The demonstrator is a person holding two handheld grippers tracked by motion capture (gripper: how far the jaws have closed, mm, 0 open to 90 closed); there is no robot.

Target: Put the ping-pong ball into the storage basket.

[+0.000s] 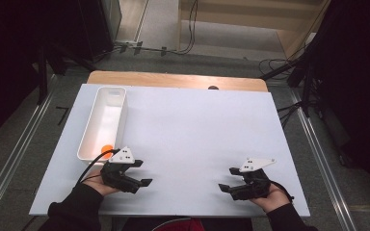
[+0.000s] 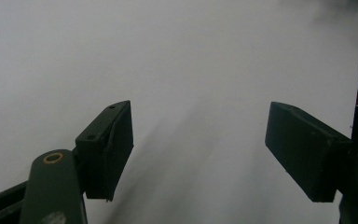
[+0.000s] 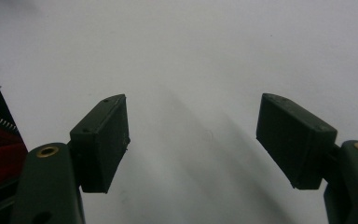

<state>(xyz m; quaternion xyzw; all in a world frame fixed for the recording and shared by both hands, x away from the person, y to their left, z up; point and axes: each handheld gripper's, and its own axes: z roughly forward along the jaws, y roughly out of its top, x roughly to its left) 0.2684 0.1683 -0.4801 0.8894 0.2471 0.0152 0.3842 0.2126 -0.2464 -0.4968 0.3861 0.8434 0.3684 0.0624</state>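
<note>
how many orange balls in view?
1. The orange ball lies in the near end of the white bin, at the table's left, just beyond the left gripper. That gripper's plate covers part of the bin, so more could be hidden.

We see a white table (image 1: 188, 134) with a wooden strip along its twelve o'clock edge; a white bin (image 1: 116, 98) lies on it toward ten o'clock, holding what may be an orange ball (image 1: 107, 149).

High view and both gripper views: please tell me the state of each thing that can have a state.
Left gripper: open, fingers hold nothing.
Right gripper: open, fingers hold nothing.
White bin: upright, holds the orange ball.
Orange ball: lies in the bin's near end.
</note>
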